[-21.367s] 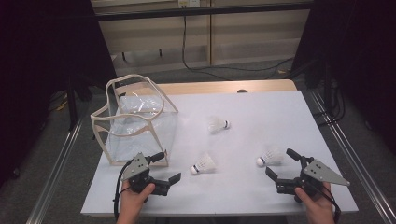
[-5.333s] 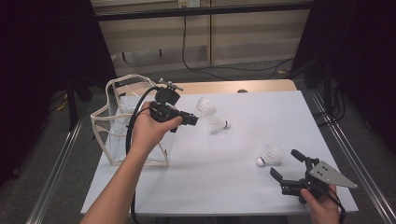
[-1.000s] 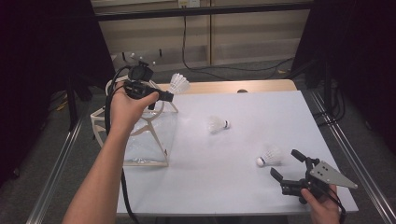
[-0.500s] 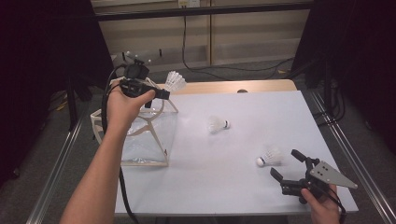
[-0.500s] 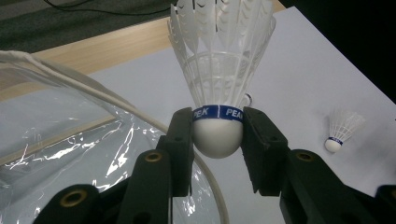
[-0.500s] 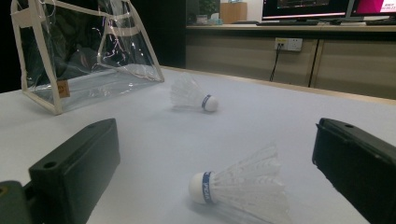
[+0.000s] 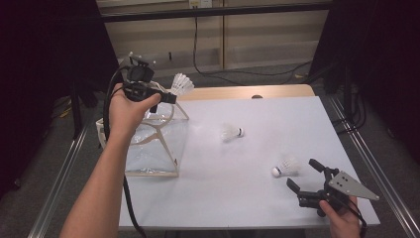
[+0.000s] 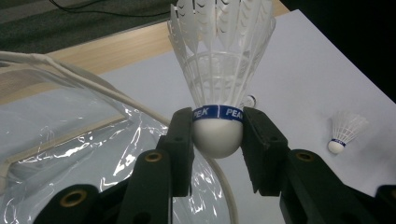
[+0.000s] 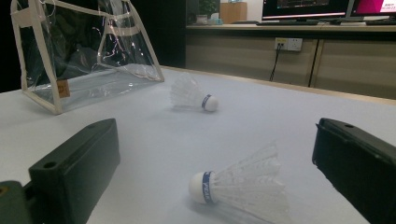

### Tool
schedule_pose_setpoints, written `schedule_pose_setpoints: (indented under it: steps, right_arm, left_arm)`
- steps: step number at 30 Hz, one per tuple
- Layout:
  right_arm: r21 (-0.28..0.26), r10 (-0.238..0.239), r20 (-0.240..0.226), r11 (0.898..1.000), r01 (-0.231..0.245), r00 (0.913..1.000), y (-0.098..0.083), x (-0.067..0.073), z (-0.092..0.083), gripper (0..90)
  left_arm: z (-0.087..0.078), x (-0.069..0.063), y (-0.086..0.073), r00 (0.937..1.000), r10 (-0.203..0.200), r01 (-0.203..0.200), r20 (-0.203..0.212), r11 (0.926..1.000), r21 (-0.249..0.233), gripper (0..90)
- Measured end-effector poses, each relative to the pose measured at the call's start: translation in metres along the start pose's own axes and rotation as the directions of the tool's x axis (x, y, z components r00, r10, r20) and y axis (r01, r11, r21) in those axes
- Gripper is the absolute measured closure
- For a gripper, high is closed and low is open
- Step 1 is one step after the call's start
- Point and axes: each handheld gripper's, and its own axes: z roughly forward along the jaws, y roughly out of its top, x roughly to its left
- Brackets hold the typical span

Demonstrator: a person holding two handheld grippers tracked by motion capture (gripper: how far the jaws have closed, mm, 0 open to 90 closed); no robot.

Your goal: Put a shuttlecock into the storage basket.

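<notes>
"PEAK", partly cut off, on the blue band of the shuttlecock (image 8: pixel 218 122)

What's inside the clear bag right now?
Nothing shows through the bag: its clear walls reveal only creased plastic. The left claw holds a shuttlecock above its rim, not yet in. Glare hides part of the bottom.

Both forearms are bare, no sleeves showing. The left gripper (image 7: pixel 168 97) is black, with a thick black cable and blocky jaws bearing brass-ringed screw holes. The right gripper (image 7: pixel 303 174) is black too, topped by a grey three-cornered plate
</notes>
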Motion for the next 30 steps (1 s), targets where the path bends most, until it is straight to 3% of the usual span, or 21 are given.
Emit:
schedule_pose_setpoints:
  steps: [4,30]
  right_arm:
    - [0.000,-0.001,0.001,1.000,0.001,1.0000,0.000,0.000,0.000,0.6]
    - [-0.001,-0.001,0.001,1.000,0.001,1.0000,0.000,0.000,0.000,0.7]
  left_arm:
    - [-0.002,0.002,0.000,0.9999,-0.013,0.013,0.007,0.9999,-0.006,65.4]
    - [-0.013,0.018,0.000,0.9982,-0.036,0.036,-0.047,0.9992,-0.020,65.4]
